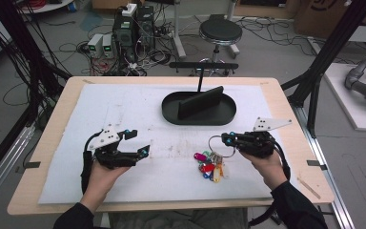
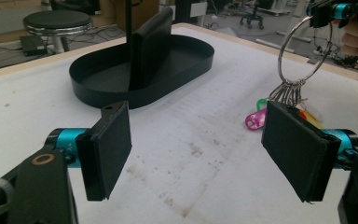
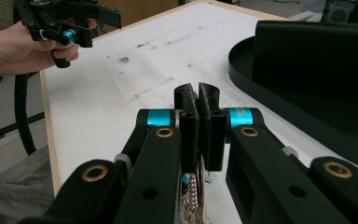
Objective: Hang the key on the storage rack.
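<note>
Keys on a large metal key ring (image 1: 218, 145) are the work in hand. Right gripper (image 1: 225, 139) is clamped on the ring: in the right gripper view its jaws stand pressed together with the ring's wire passing down between them, and the left gripper view shows the ring (image 2: 303, 49) hanging upright from that gripper at upper right. The bunch of coloured key tags (image 1: 209, 167) lies on the white mat (image 1: 171, 167) just below the ring, so the ring is raised but the load seems not yet fully off the table (image 1: 52, 119).

Left gripper (image 1: 138, 143) hangs over the mat well apart from the keys, jaws spread wide, nothing between its pads (image 2: 107, 149).

Black oval tray (image 1: 171, 112) sits at the far middle of the mat, with an upright post and crossbar rising from it, a likely hanger for the ring, though I cannot confirm that.

Judged step: lift and carry, early; grasp made, transfer not begun.

Next move calls for:
- raising the right gripper until the tags clear the mat;
- keeping the ring's plane steady so the bunch does not swing;
- bringing it toward the tray without catching the post;
- left gripper free to steady the ring if it twists.
</note>
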